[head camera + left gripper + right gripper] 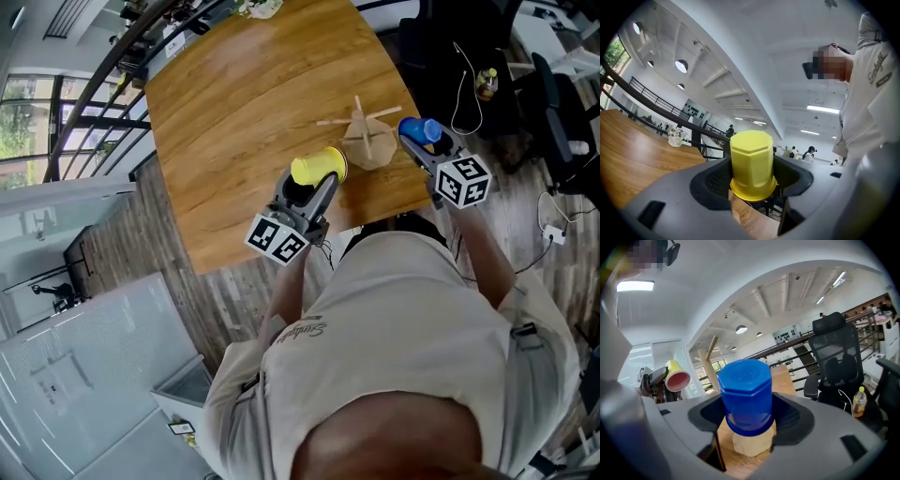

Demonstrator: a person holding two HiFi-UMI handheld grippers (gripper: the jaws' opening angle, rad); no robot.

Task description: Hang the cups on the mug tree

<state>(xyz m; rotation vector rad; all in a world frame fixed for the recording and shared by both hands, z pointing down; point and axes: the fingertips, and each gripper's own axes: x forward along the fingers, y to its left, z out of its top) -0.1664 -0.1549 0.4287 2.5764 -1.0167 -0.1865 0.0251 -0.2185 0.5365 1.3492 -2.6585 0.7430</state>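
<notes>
The left tool (751, 180) is clenched on a yellow faceted plastic cup (751, 161). Its two jaws press the cup's sides just above the flared rim, and the closed flat base points away from the tool. Seen from the head view, this cup is held on its side over the near edge of the wooden worktop (234, 122), just left of the wooden mug tree (367, 141). The mug tree stands close to the near right corner. The right tool (747, 420) is likewise closed on a blue faceted plastic cup (744, 392), gripped low on its body with the closed base outward. That cup sits at the worktop's right edge, just beside the tree on its right. In the right gripper view the tree's pale wooden base shows directly below the blue cup. The yellow cup's pinkish open mouth appears at the far left there.
</notes>
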